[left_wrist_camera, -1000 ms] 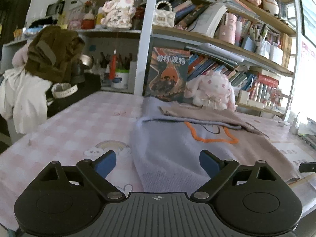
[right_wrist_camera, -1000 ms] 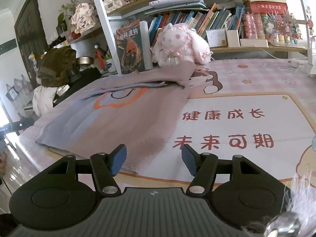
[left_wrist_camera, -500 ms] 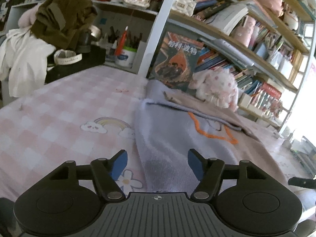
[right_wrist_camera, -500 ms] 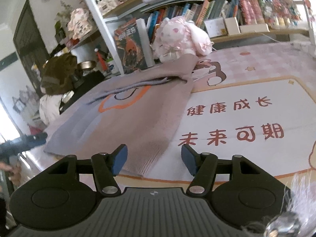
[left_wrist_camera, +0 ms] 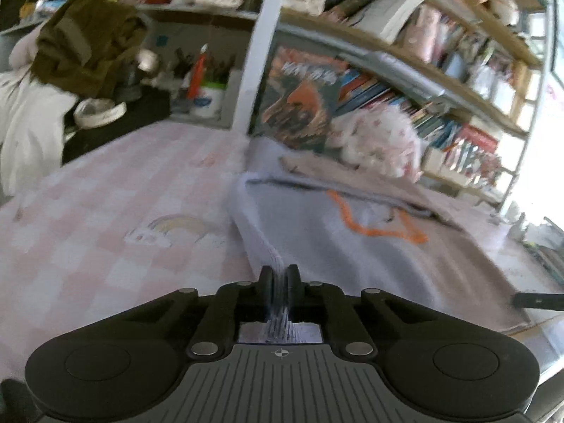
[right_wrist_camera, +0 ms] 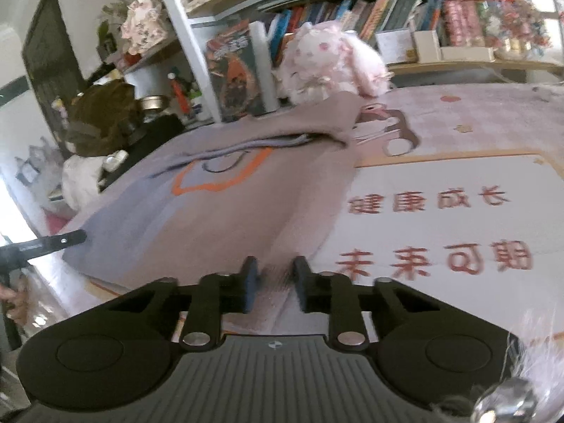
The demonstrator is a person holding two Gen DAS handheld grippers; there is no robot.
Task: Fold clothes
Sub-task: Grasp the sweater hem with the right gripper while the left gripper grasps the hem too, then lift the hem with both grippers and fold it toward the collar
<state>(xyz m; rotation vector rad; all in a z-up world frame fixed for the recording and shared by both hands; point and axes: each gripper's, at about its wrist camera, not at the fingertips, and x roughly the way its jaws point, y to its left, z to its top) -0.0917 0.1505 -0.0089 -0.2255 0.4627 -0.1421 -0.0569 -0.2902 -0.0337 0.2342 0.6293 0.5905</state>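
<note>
A lilac and mauve sweater (left_wrist_camera: 352, 246) with an orange outline on its front lies flat on the pink checked table (left_wrist_camera: 105, 211); it also shows in the right wrist view (right_wrist_camera: 218, 218). My left gripper (left_wrist_camera: 279, 282) is shut on the sweater's near left hem corner, with ribbed knit pinched between the fingers. My right gripper (right_wrist_camera: 271, 275) is closed on the near right hem corner, with the ribbed cloth filling the narrow gap between the fingers. The left gripper's tip (right_wrist_camera: 53, 243) shows at the left of the right wrist view.
A pink plush rabbit (right_wrist_camera: 328, 60) and a book (right_wrist_camera: 236, 74) stand by the shelf post at the back. A brown garment (left_wrist_camera: 88, 42) and white clothes (left_wrist_camera: 24, 127) are piled at the far left. A mat with red characters (right_wrist_camera: 440, 232) lies to the right.
Both grippers moved down and forward onto the sweater's near hem and closed from wide open onto its left and right corners.
</note>
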